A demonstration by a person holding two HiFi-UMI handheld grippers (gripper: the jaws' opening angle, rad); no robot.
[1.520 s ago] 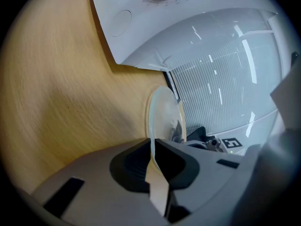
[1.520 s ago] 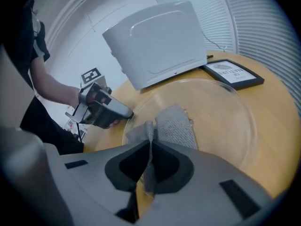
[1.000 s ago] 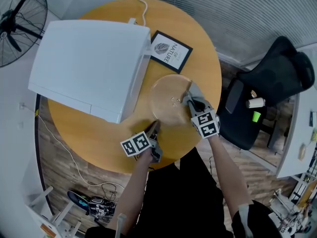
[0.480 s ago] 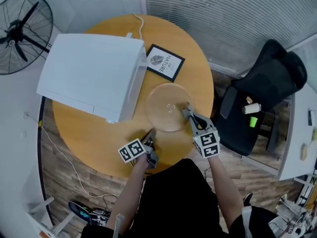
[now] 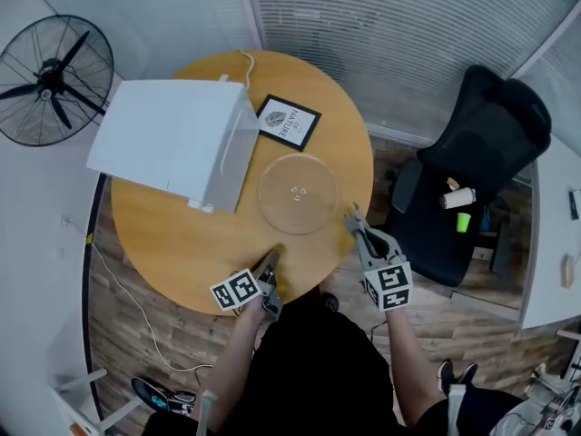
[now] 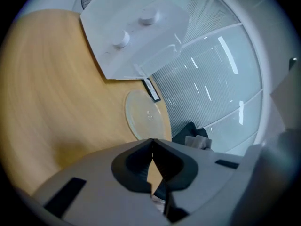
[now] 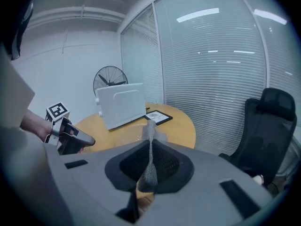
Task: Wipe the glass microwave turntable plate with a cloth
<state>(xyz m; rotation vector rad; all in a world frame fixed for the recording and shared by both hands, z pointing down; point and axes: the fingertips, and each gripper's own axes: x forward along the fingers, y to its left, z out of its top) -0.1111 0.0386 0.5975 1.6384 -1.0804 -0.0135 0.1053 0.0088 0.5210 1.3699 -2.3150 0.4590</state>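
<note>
The round glass turntable plate [image 5: 297,193] lies flat on the wooden table [image 5: 172,234], right of the white microwave [image 5: 172,139]. My right gripper [image 5: 354,221] hovers off the table's right front edge, clear of the plate, shut on a thin grey mesh cloth [image 7: 149,166] that stands up between its jaws. My left gripper [image 5: 270,263] is at the table's front edge, short of the plate [image 6: 143,114]. Its jaws have just closed and its fingertips [image 6: 146,147] meet with nothing between them. From the right gripper view the left gripper [image 7: 70,138] shows at the left.
A framed print [image 5: 289,122] lies behind the plate. A black office chair [image 5: 472,162] stands to the right of the table, and a floor fan [image 5: 54,80] to the left. A cable [image 5: 250,62] runs from the microwave over the table's far edge.
Both grippers have drawn back from the plate toward the table's front edge and risen. The right one has lifted the cloth off the plate.
</note>
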